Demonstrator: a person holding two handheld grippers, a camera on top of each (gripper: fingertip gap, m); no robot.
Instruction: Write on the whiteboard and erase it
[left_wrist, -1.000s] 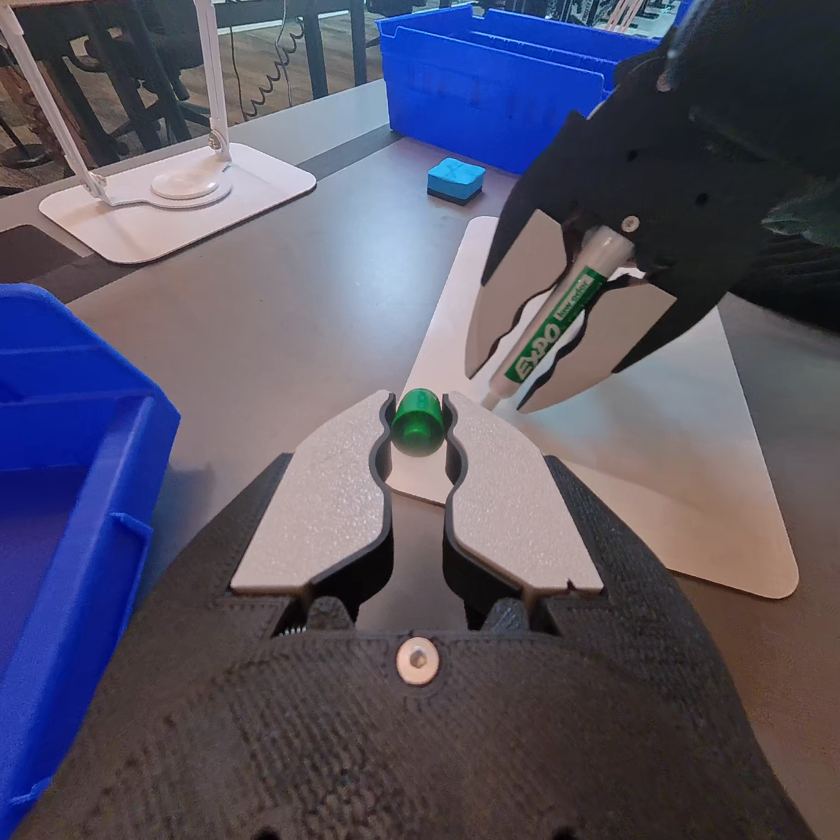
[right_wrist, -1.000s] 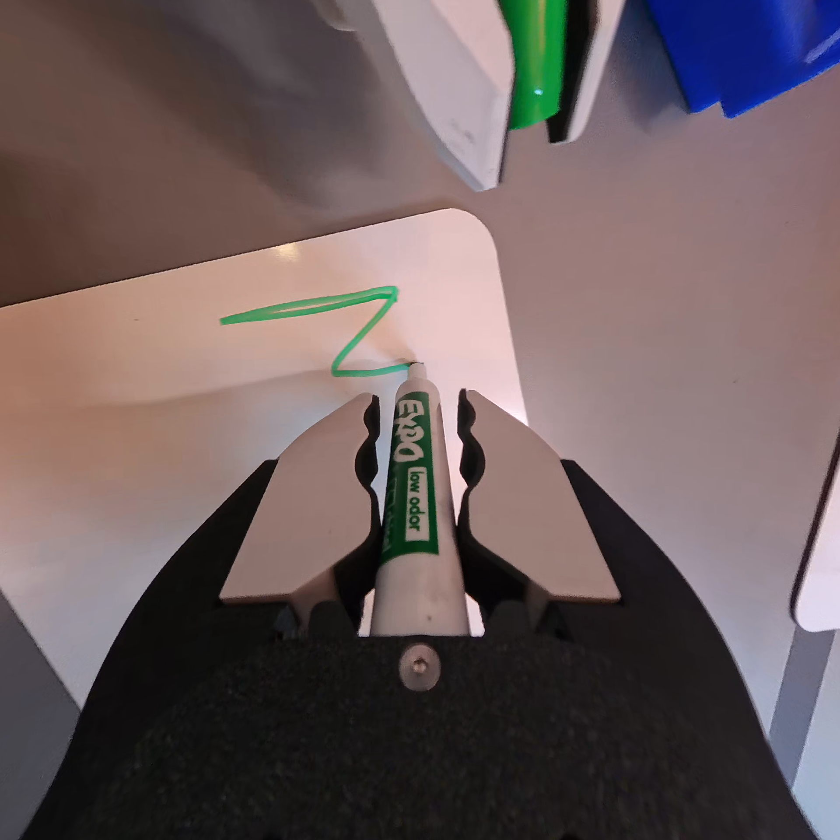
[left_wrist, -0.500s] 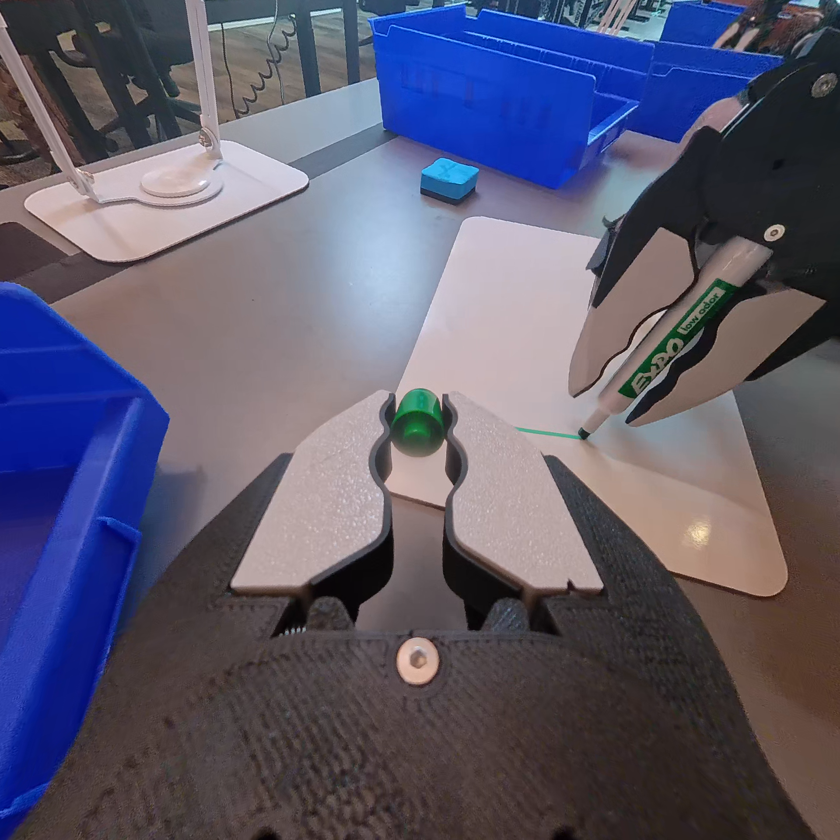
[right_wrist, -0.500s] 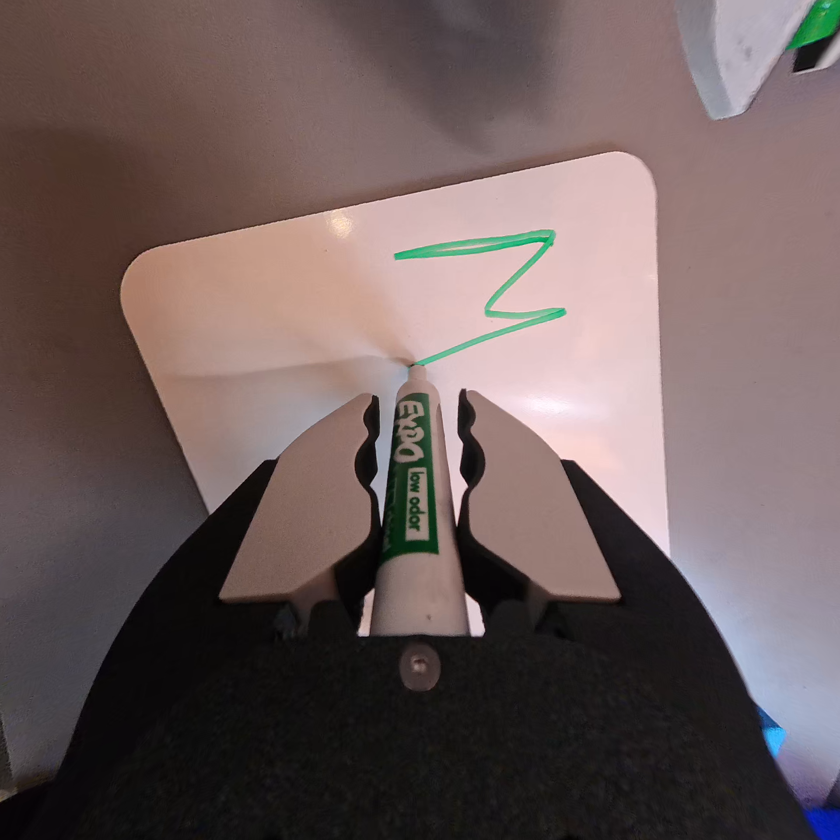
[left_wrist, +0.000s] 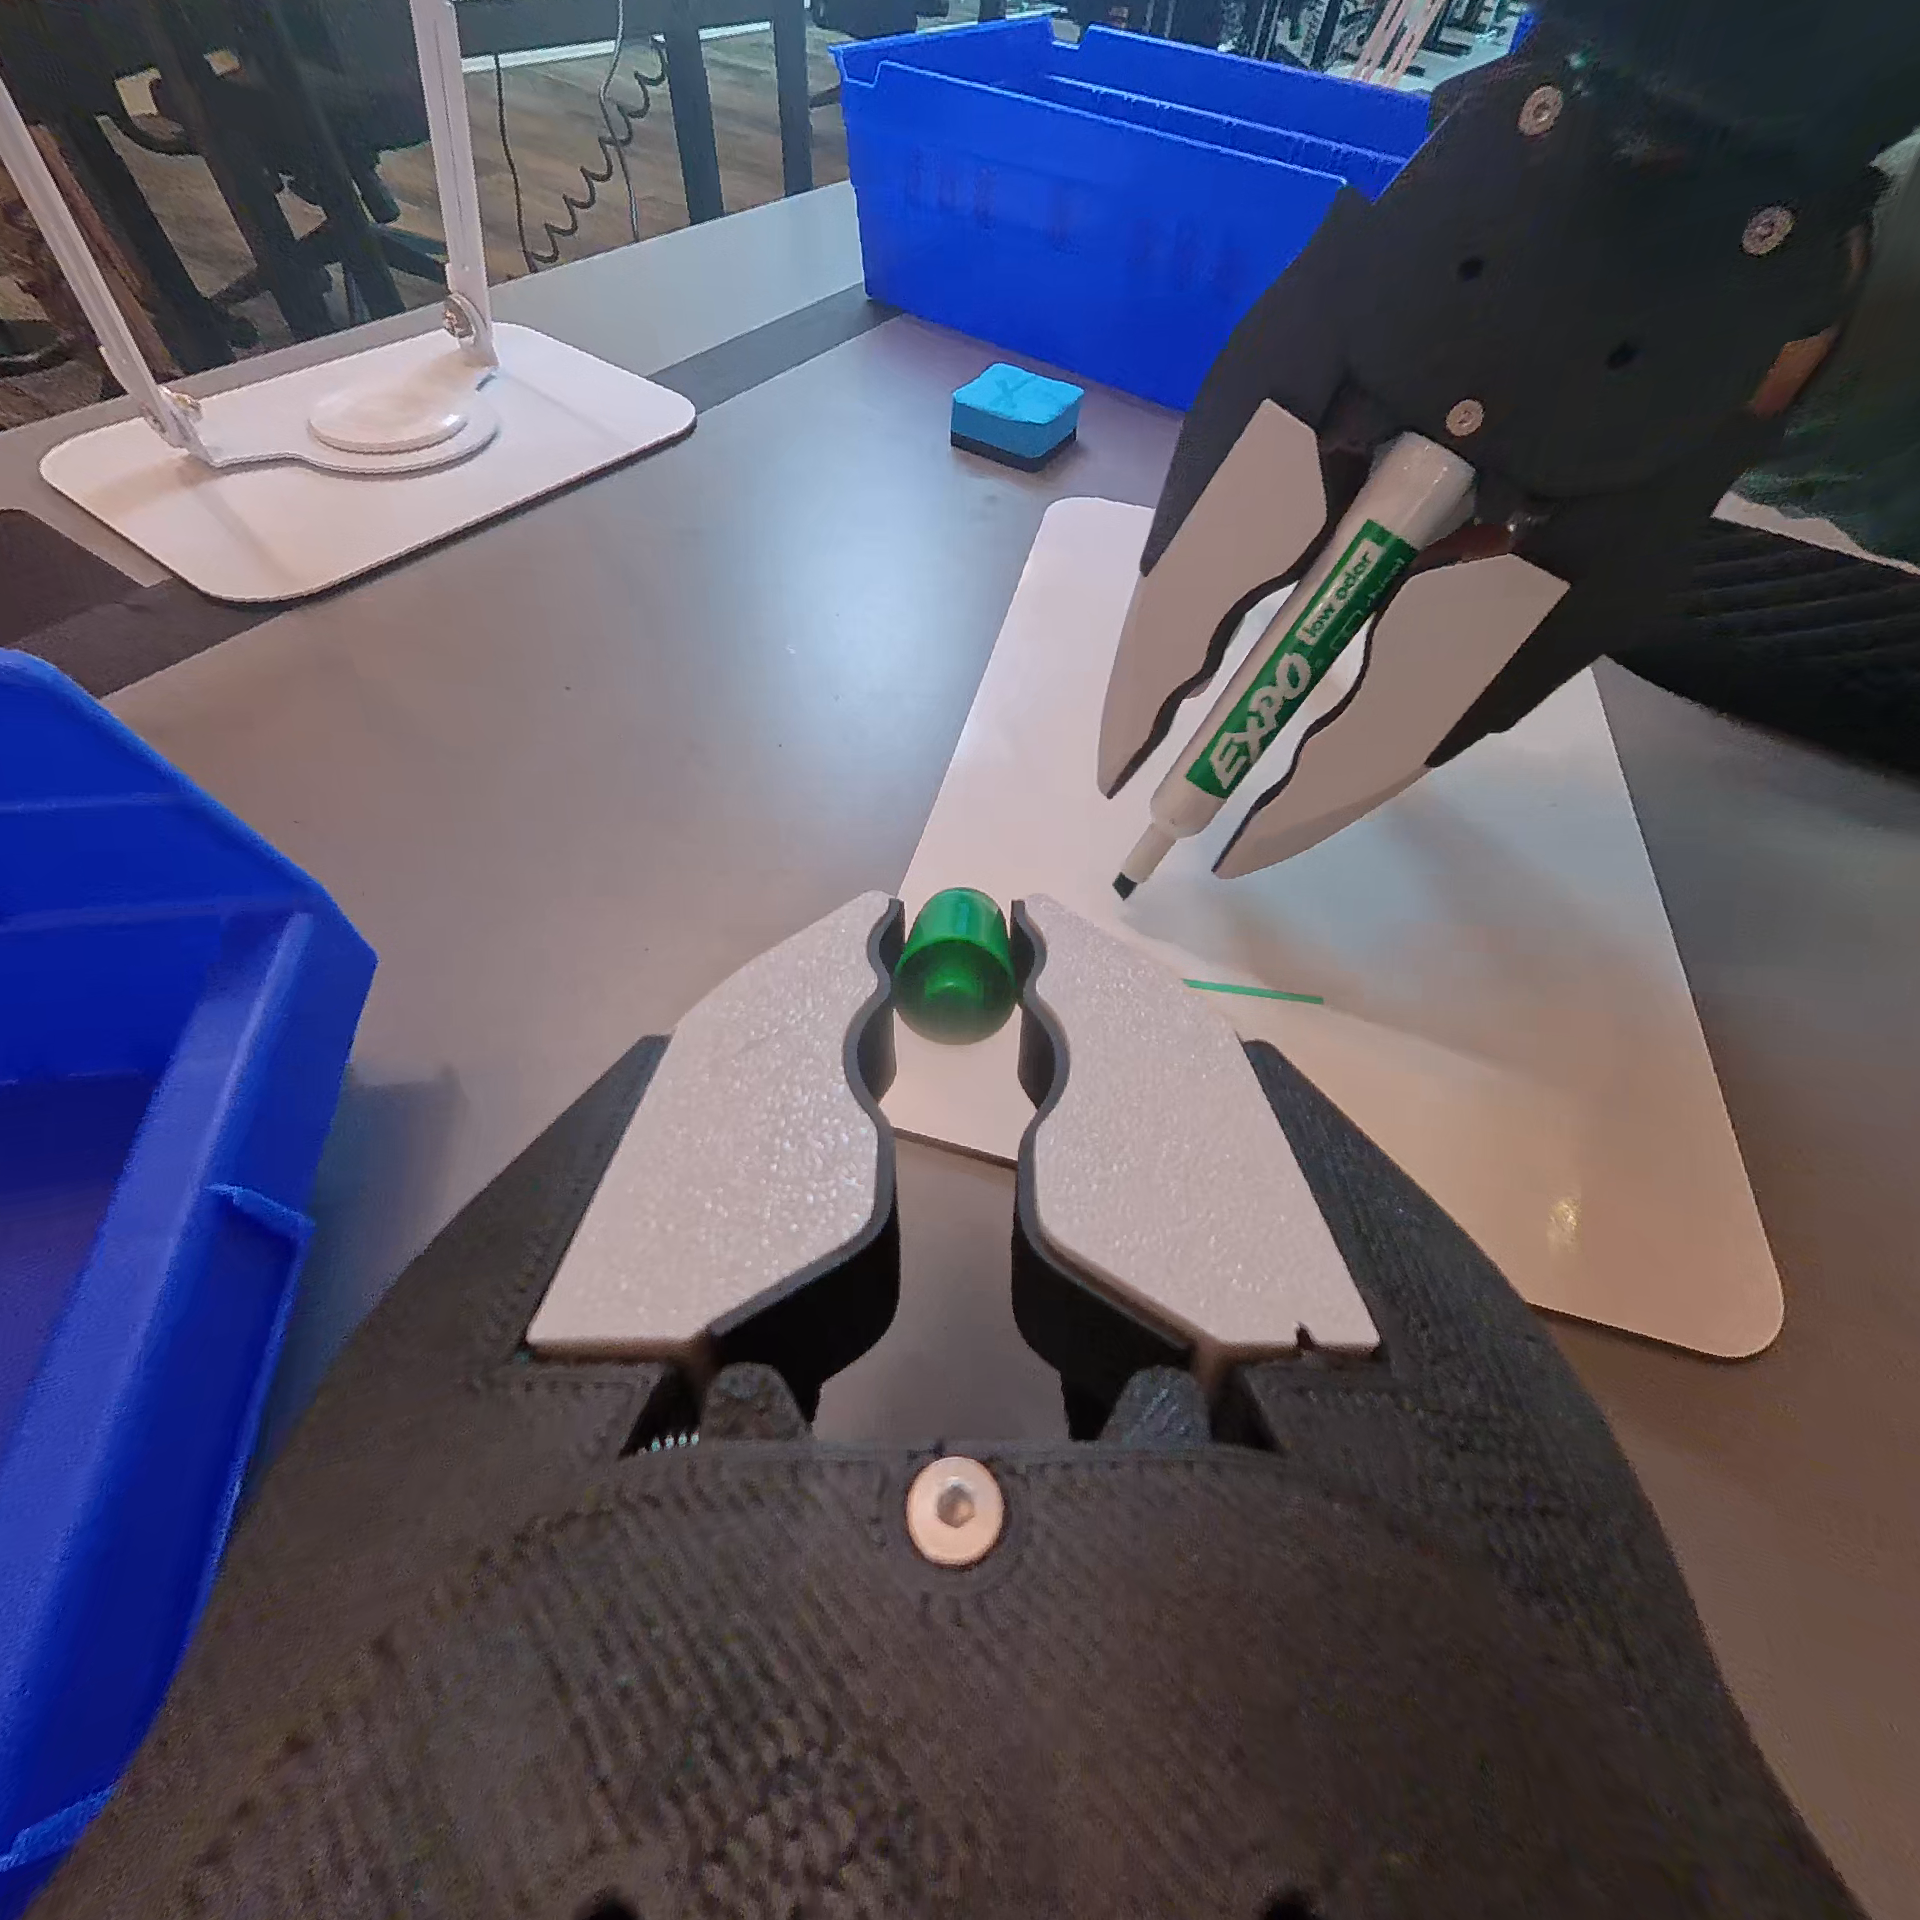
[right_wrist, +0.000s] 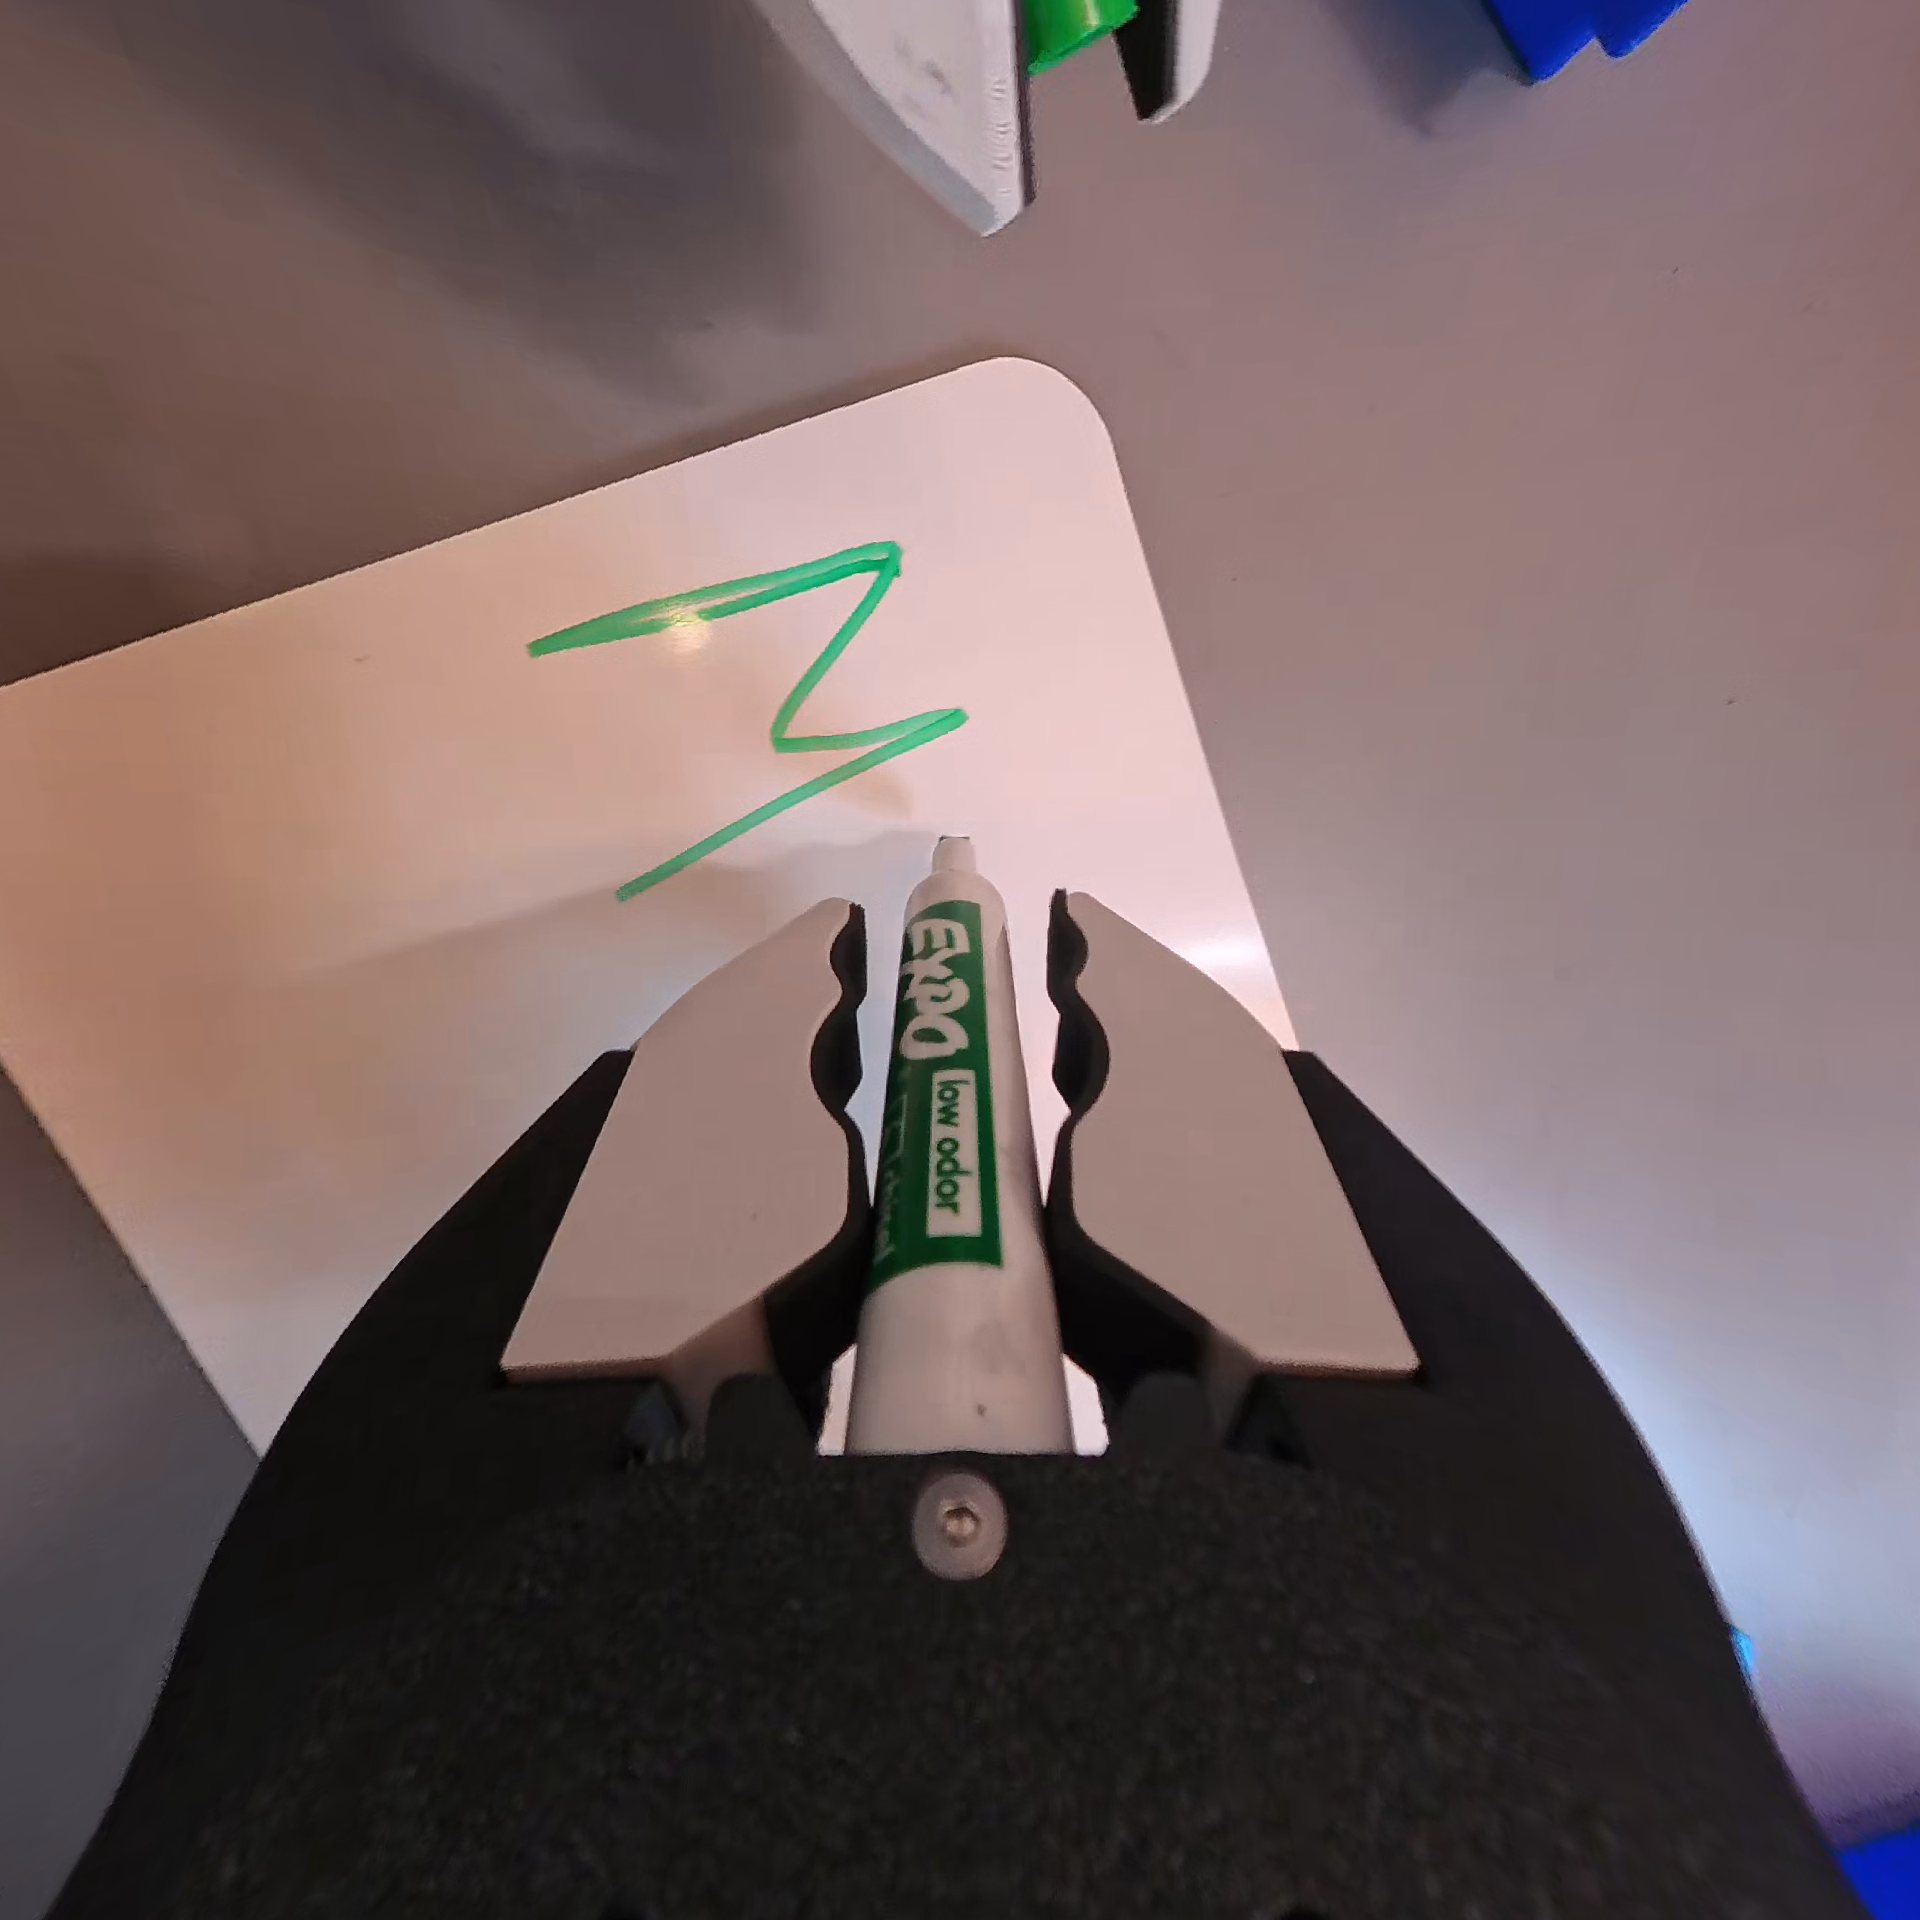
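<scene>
I'm working over a grey table (left_wrist: 623, 727) in a room with dark chair and desk legs behind it. I count two blue bins: one (left_wrist: 1091, 187) at the far edge of the table and one (left_wrist: 135, 1039) close on my left. Between them sits one white lamp base (left_wrist: 364, 457) with thin white arms rising from it. One white whiteboard (left_wrist: 1455, 1091) lies flat on the table ahead of me, and it carries one green zigzag line (right_wrist: 821, 707) near its far corner in the right wrist view. My right gripper (right_wrist: 956, 914) is clamped on one green-labelled marker (right_wrist: 945, 1091), uncapped, tip pointing down at the whiteboard just beside the end of the zigzag; I can't tell whether the tip touches the surface. My left gripper (left_wrist: 954, 935) hangs over the near corner of the board, its jaws pinched on one green marker cap (left_wrist: 951, 982) held at the fingertips. One blue eraser (left_wrist: 1013, 416) with a dark underside rests on the table beyond the board, just in front of the far bin, well apart from both grippers.
</scene>
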